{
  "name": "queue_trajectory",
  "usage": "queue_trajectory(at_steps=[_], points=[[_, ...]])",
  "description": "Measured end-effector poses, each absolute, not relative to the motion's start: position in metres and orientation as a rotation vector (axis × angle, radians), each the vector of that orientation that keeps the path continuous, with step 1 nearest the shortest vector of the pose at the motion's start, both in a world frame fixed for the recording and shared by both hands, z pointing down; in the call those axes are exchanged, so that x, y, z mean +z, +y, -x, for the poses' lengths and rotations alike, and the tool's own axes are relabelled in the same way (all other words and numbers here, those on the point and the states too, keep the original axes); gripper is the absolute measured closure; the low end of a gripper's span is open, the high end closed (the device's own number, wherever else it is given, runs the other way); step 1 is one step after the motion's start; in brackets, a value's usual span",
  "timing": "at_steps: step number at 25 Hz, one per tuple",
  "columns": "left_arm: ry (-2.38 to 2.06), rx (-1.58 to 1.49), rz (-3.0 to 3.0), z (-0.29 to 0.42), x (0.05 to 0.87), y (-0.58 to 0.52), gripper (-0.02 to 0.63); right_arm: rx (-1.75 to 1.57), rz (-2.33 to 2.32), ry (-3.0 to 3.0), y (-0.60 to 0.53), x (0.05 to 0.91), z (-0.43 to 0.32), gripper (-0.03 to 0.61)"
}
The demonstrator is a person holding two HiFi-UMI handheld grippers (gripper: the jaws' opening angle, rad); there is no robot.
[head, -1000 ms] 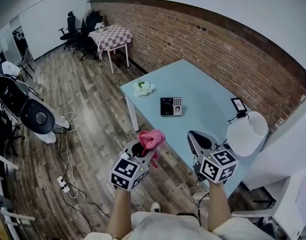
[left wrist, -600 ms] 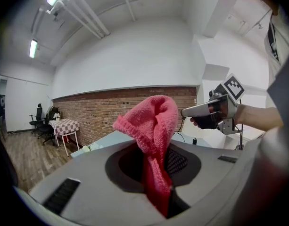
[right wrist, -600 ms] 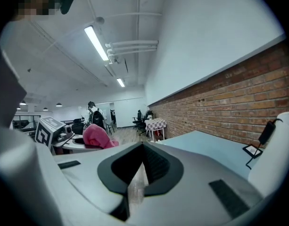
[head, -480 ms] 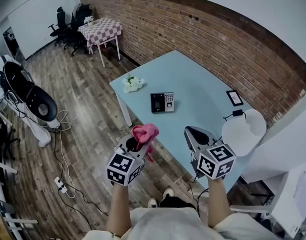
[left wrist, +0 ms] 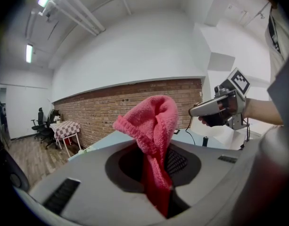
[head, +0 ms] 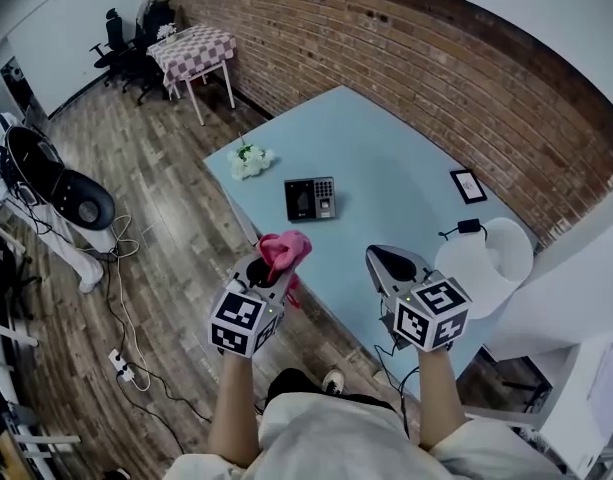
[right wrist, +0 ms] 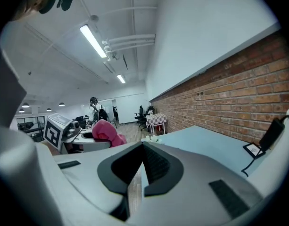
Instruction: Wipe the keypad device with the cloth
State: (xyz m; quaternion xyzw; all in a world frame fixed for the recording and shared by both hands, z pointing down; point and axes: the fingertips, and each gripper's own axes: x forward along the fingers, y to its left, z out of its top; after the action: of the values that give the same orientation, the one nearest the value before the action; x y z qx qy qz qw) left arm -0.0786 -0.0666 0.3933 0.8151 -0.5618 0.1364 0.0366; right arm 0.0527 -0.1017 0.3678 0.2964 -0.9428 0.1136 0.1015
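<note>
The black keypad device lies flat on the light blue table, left of its middle. My left gripper hovers at the table's near edge, shut on a pink cloth that bunches up above its jaws. My right gripper is held over the table's near part, shut with nothing between its jaws. Both grippers are well short of the device. In the right gripper view the cloth and left gripper show at the left.
A white flower bunch lies on the table's left corner. A small framed picture, a black plug with cable and a white round chair are at the right. A brick wall runs behind. Cables lie on the wooden floor.
The view has shifted so the table and keypad device sit farther left and higher. Both grippers stay held out in front, the left still shut on the pink cloth.
</note>
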Motion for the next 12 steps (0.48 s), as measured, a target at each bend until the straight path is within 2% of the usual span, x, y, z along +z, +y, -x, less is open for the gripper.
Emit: queue_trajectory(at_steps=[12], points=[[-1.785,0.522,-2.523,0.113,0.403,-0.159,0.512,0.400,-0.951,-2.738,-0.156,0.389,-0.054,0.571]])
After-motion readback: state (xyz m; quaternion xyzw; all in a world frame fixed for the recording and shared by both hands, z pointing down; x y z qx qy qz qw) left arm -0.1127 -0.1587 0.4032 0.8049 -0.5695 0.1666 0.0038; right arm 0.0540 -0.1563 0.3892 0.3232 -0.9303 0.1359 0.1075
